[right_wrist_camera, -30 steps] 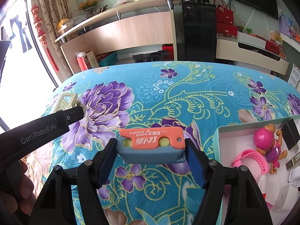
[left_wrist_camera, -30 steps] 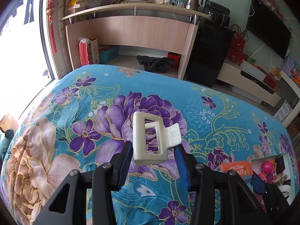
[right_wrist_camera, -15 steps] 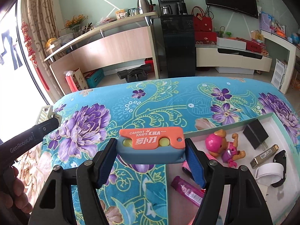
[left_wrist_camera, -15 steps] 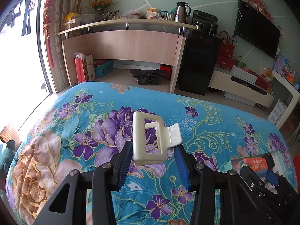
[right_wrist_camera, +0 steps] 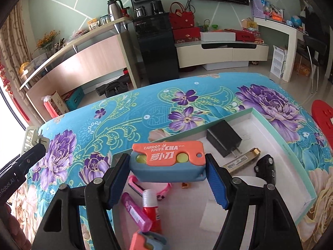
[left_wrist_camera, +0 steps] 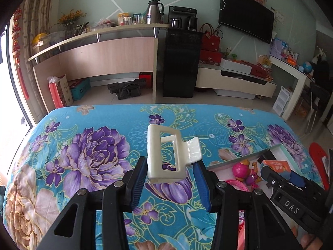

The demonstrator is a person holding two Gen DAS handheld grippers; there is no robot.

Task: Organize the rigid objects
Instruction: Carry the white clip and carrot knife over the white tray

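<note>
My left gripper [left_wrist_camera: 169, 169] is shut on a cream hair claw clip [left_wrist_camera: 166, 154], held upright above the floral bedspread [left_wrist_camera: 93, 156]. My right gripper [right_wrist_camera: 167, 170] is shut on an orange and blue carrot knife toy [right_wrist_camera: 168, 161] and hangs over the open box [right_wrist_camera: 291, 145]. The left wrist view shows that toy [left_wrist_camera: 275, 166] and the right gripper [left_wrist_camera: 291, 195] at the right, over the box's near end. In the right wrist view the clip [right_wrist_camera: 31, 138] and the left gripper's tip [right_wrist_camera: 31, 152] show at the far left edge.
Inside the box lie a black charger [right_wrist_camera: 223, 140], a gold-capped stick [right_wrist_camera: 243, 161], a black toy car [right_wrist_camera: 266, 169], a pink tube [right_wrist_camera: 136, 213], a red-and-white tube [right_wrist_camera: 150, 210] and a pink doll [left_wrist_camera: 244, 171]. A red stool [right_wrist_camera: 322, 112] stands right of the bed.
Both grippers have swept to the right across the bed with their objects still gripped. The right one now hangs over the box; the box has come into the left wrist view.
</note>
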